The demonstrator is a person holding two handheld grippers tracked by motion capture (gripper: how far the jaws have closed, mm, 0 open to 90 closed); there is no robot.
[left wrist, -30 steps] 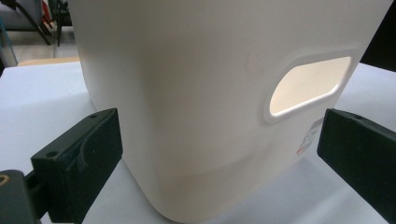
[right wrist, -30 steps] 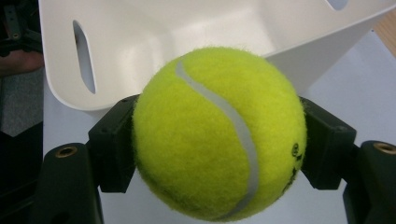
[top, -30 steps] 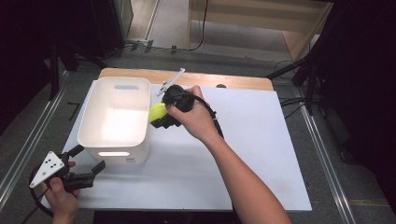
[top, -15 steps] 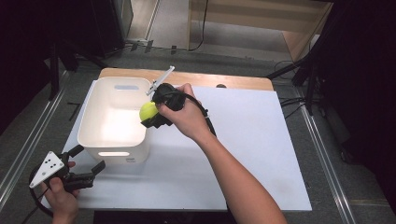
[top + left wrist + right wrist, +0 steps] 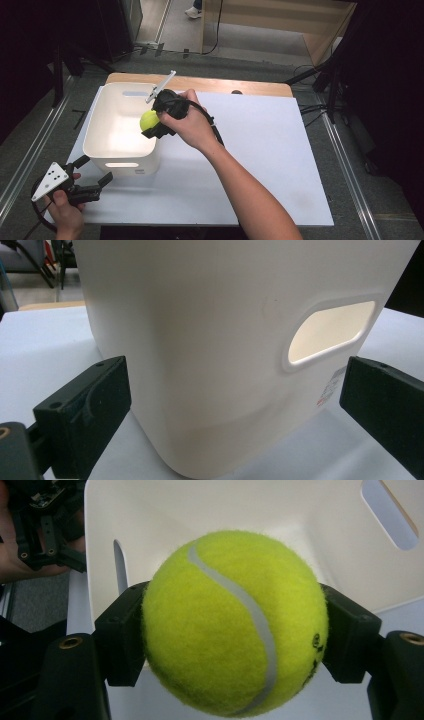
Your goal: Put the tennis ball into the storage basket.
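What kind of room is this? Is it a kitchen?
Probably not a kitchen: it looks like a lab or workshop for recording. A white-covered table stands between metal rails, cables trail over a grey floor, and the right claw holds a tennis ball.

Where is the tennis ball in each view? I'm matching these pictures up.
High view: the tennis ball sits left of centre, over the white bin's right rim, clamped in the right gripper.
Left gripper view: not in it.
Right gripper view: the ball is at centre, between both jaws.
Shared landmark: the white bin with its handle cutouts.
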